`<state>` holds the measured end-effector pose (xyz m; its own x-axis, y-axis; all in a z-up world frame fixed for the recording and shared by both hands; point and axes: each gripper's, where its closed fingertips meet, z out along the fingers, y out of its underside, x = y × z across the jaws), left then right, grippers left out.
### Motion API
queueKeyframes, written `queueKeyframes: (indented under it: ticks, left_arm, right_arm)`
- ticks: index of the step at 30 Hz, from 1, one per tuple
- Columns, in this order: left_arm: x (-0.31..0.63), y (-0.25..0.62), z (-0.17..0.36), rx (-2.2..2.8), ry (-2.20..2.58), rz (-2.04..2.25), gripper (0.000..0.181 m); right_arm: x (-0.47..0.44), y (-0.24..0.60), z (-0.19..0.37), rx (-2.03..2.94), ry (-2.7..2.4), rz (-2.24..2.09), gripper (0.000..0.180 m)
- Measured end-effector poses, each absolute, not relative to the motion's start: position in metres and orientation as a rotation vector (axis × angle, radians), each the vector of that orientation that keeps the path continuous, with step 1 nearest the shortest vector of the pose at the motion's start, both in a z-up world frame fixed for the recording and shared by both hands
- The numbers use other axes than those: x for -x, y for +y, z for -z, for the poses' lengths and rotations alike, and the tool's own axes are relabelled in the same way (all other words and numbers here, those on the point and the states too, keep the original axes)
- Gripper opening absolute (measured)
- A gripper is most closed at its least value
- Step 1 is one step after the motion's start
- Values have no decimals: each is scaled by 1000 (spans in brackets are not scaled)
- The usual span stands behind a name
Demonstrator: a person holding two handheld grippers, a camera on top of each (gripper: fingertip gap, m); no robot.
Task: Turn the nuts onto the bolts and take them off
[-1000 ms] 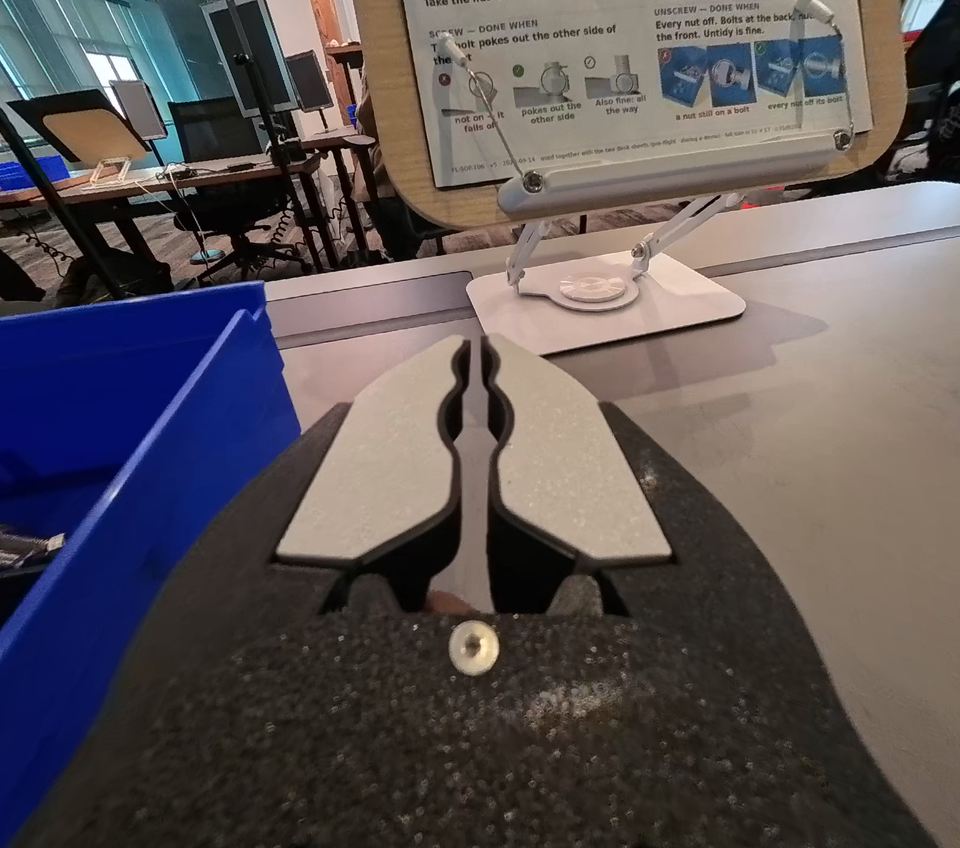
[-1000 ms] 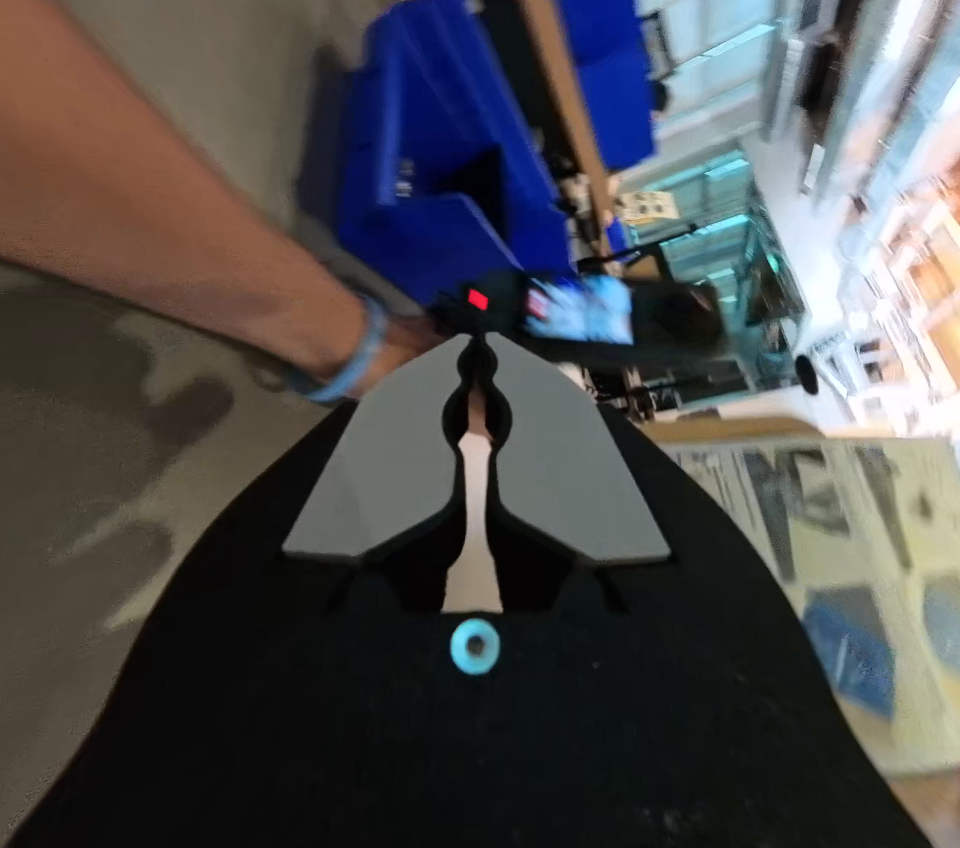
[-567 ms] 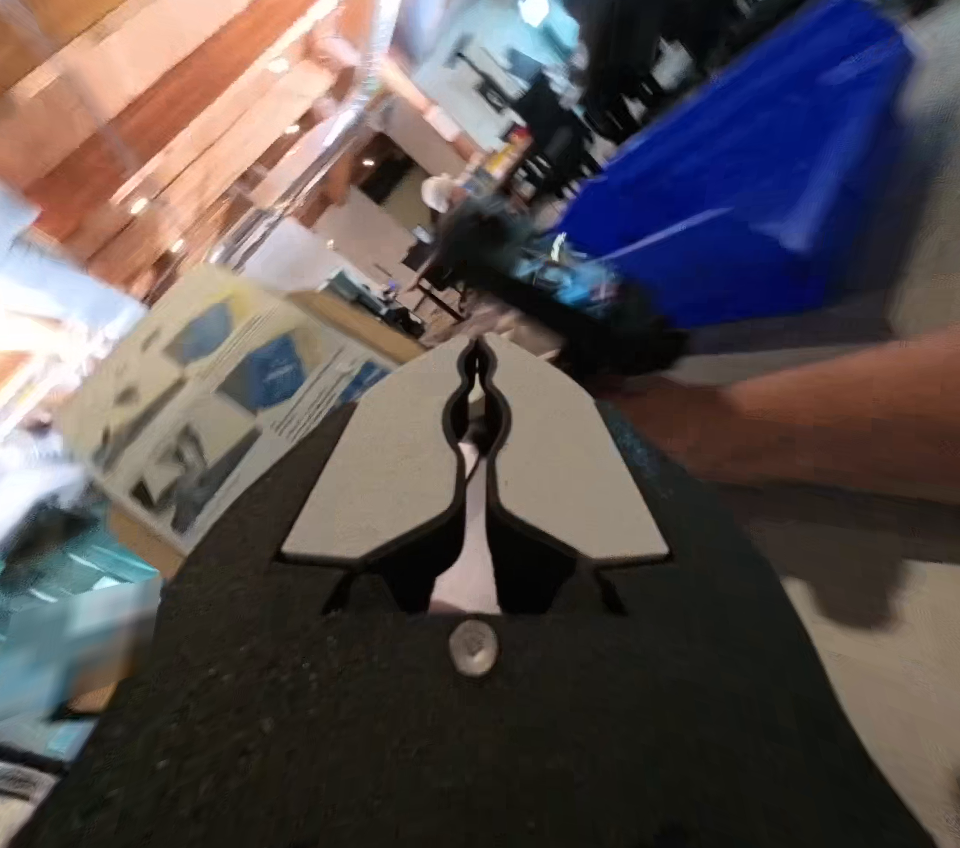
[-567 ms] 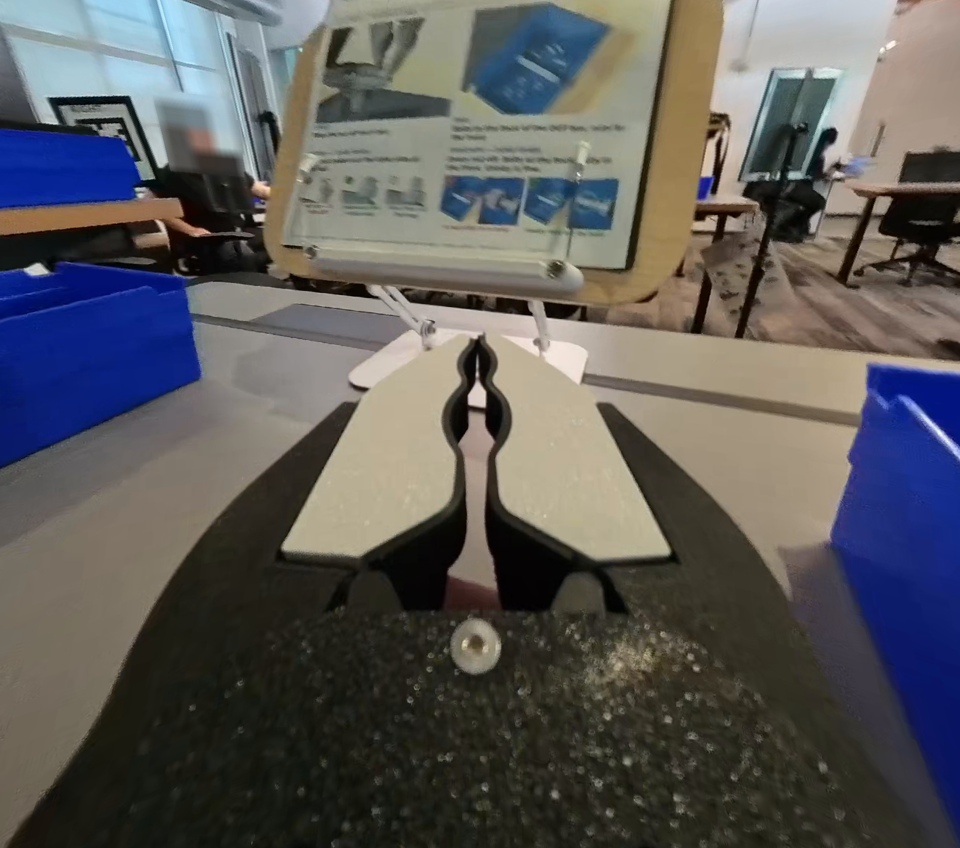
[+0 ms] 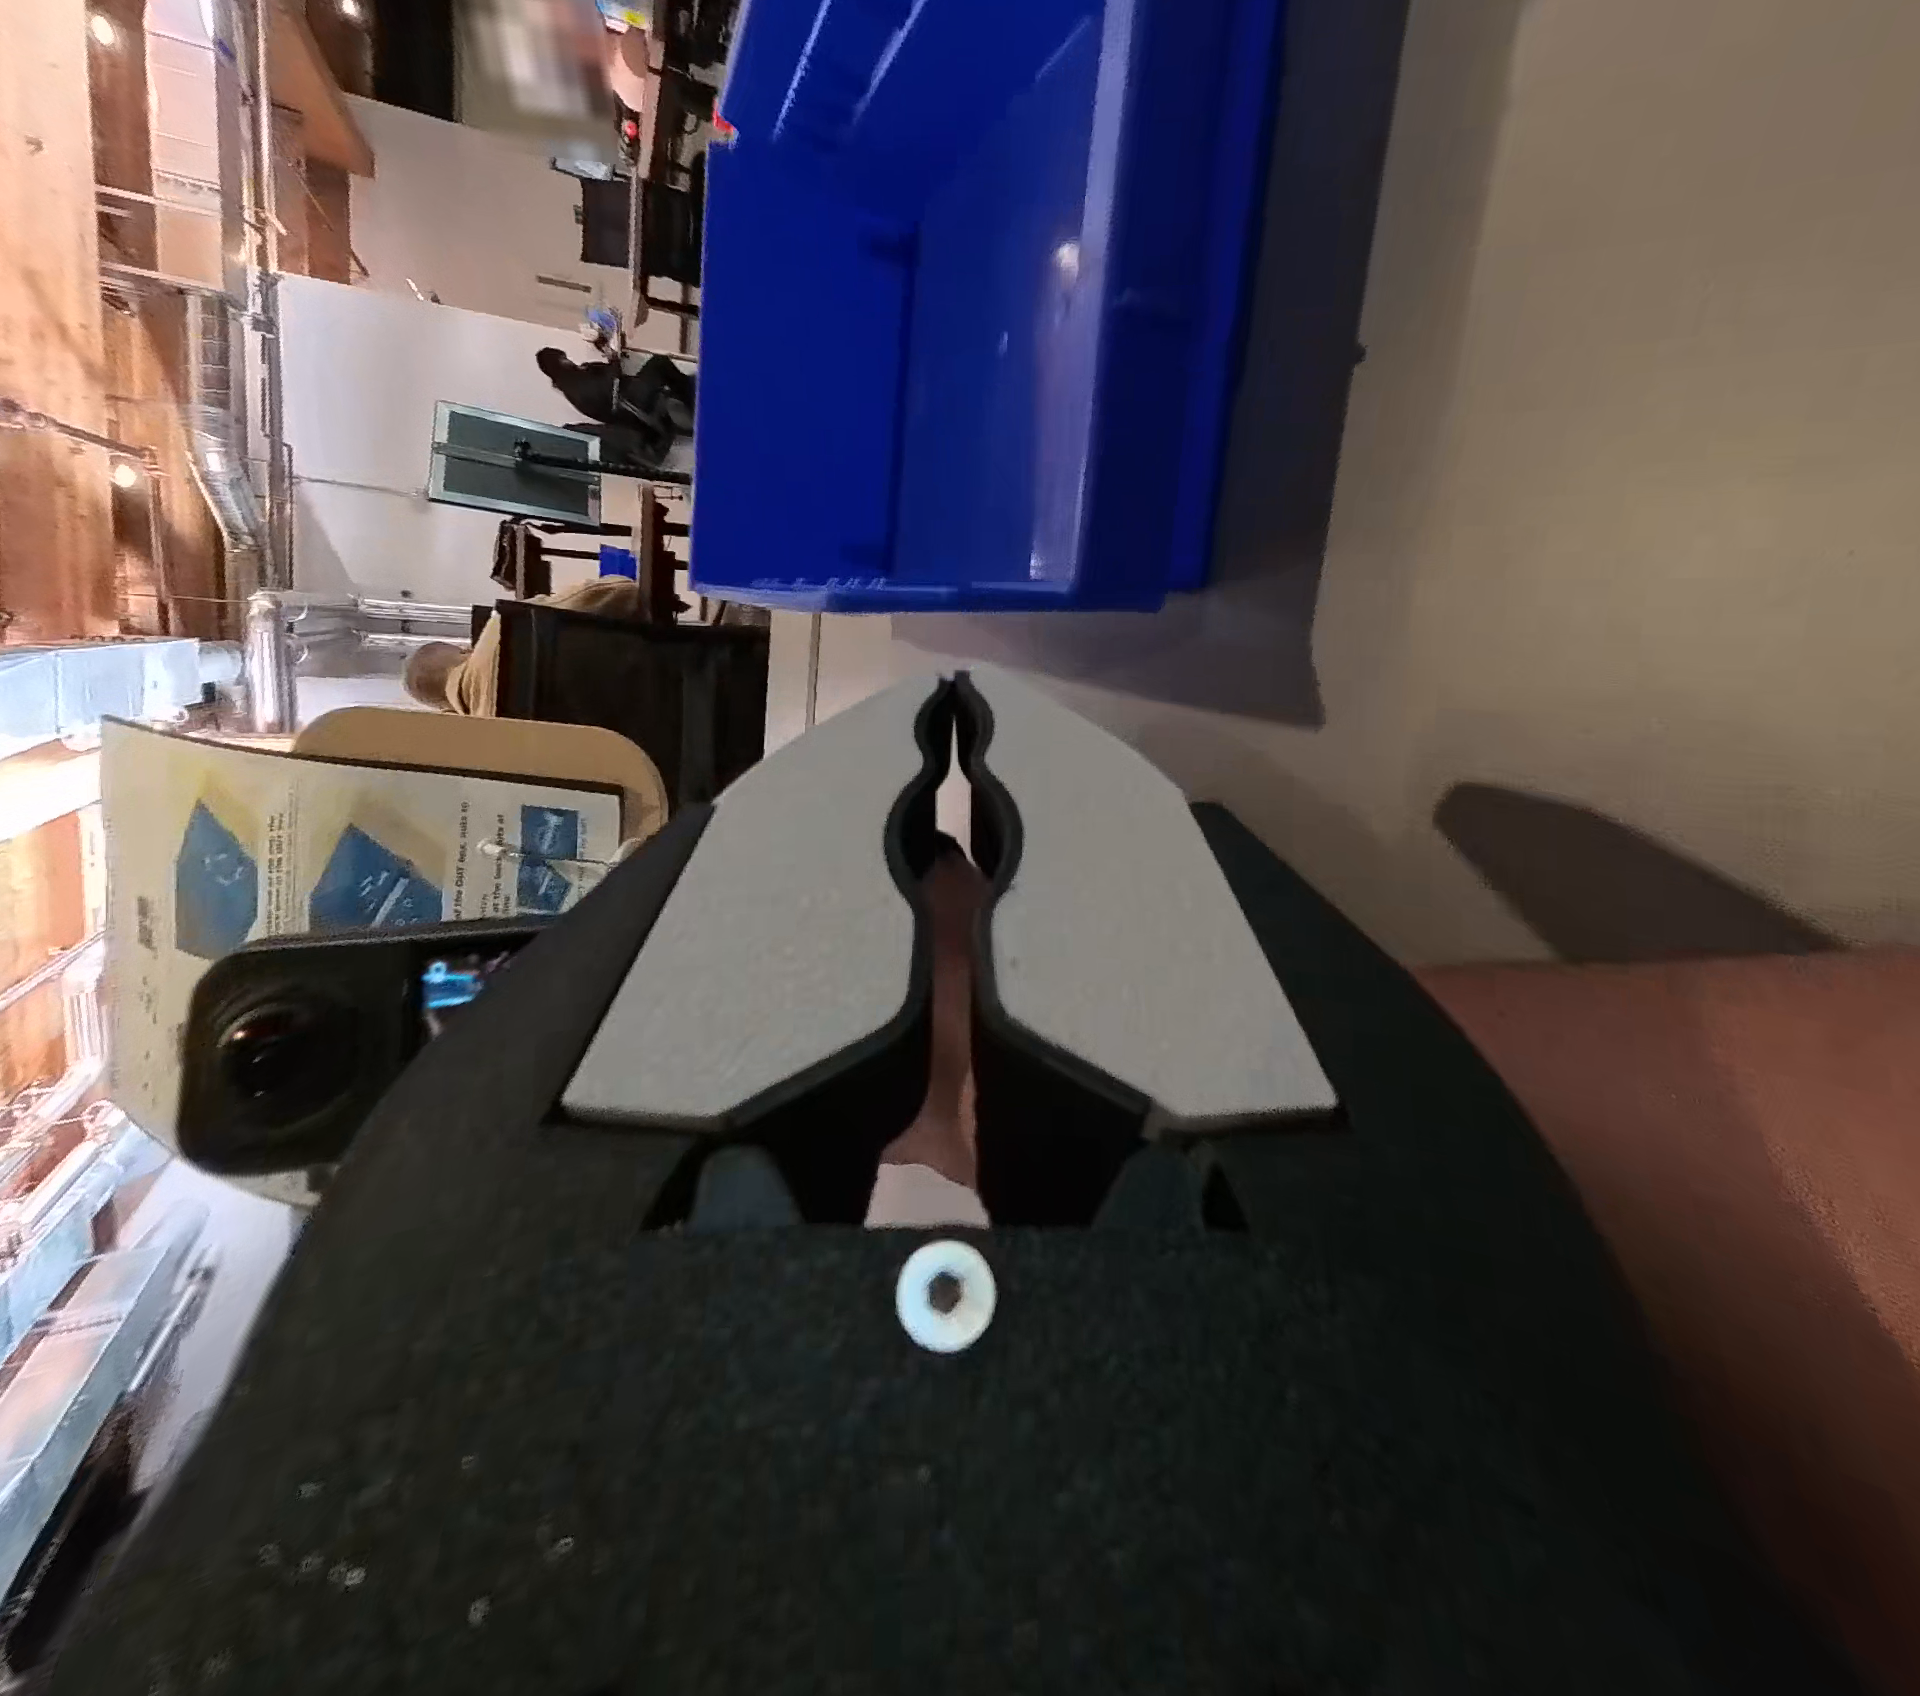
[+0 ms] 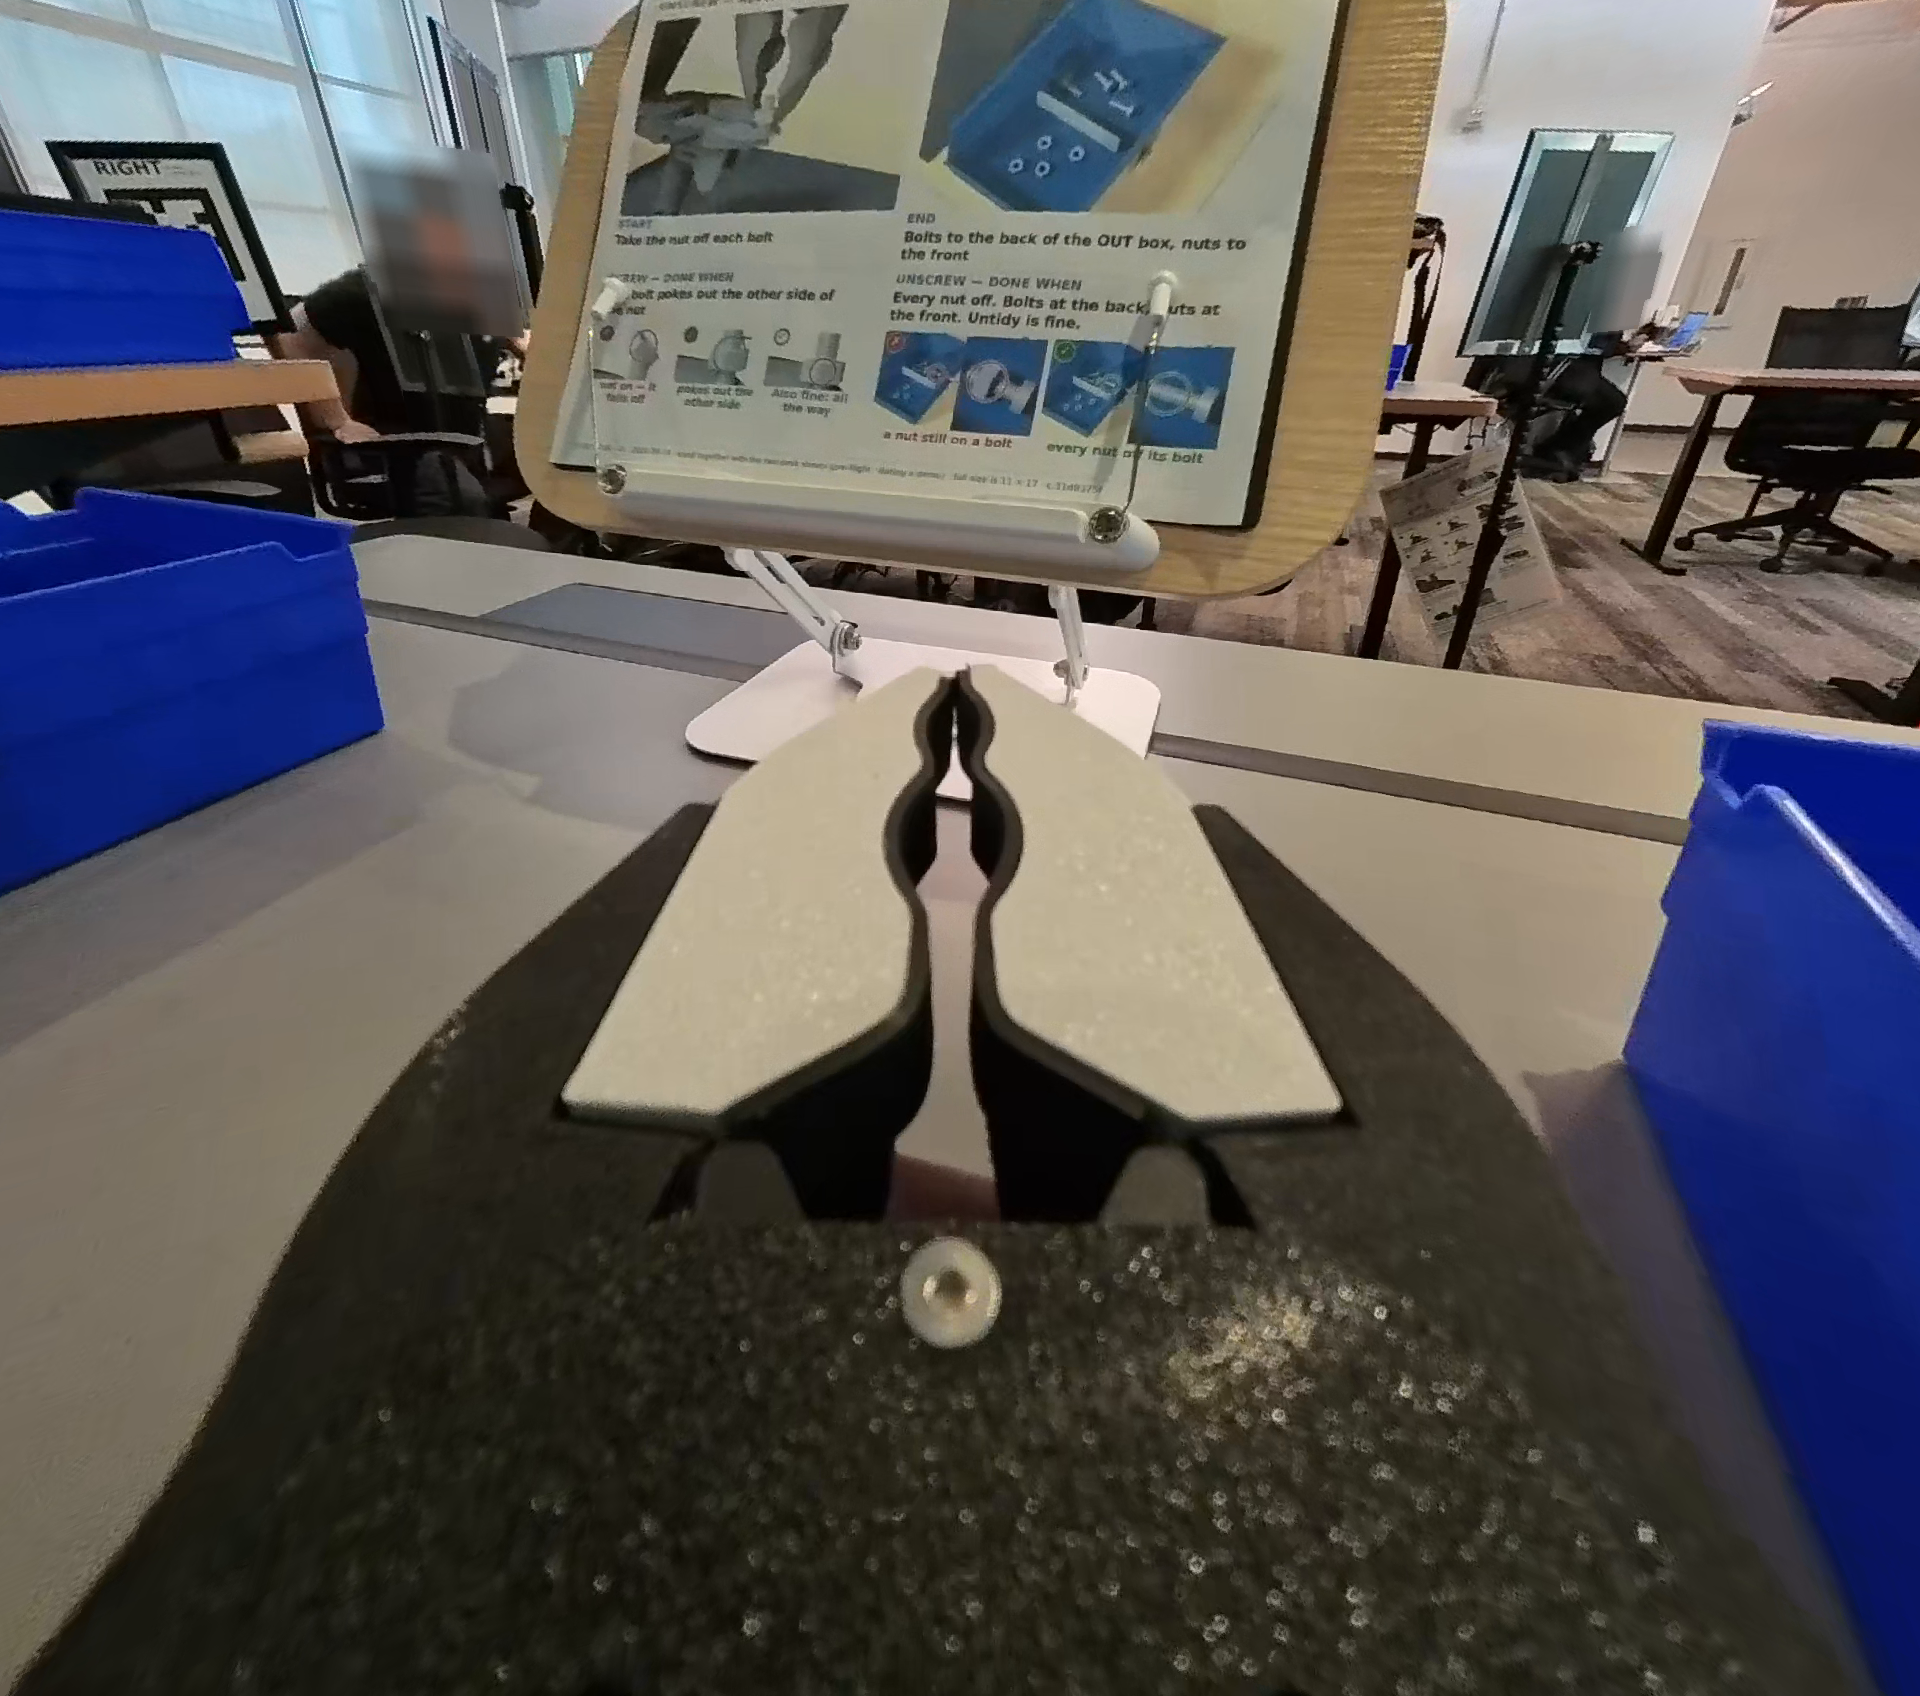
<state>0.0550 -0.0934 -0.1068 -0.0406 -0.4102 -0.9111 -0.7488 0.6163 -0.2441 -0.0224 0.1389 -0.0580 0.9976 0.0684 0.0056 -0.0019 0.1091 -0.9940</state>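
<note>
As we read them, both views show idle tools.
Left gripper point(image 5: 957, 690): closed, empty, rolled sideways towards a bin point(image 5: 997, 192).
Right gripper point(image 6: 957, 685): closed, empty, facing the stand point(image 6: 1371, 296).

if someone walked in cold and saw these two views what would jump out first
Most likely the instruction sheet on its wooden stand, dead ahead of the shut, empty right gripper, with a blue bin to the left and another blue bin at the right edge. The left wrist view is rolled on its side: a big blue bin fills the top beyond the shut left gripper, and a bare forearm crosses at right.
</note>
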Motion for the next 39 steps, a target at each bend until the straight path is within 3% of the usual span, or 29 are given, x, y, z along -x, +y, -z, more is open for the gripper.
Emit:
queueKeyframes:
  ticks: [19,25,29,34,39]
  left_arm:
    - [-55,-99,105,925,1663,-368,0]
    - [-11,-86,27,954,1355,-108,0]
    - [63,-6,-18,1142,1071,108,0]
    - [146,131,36,1624,863,328,6]
    - [193,196,95,1902,581,634,19]
  right_arm:
    - [24,140,62,1480,-62,-66,0]
    - [18,142,68,1516,-18,-113,0]
    - [17,142,71,1551,-8,-115,0]
    - [24,148,88,1666,-49,-107,0]
    - [26,154,102,1737,-68,-103,0]
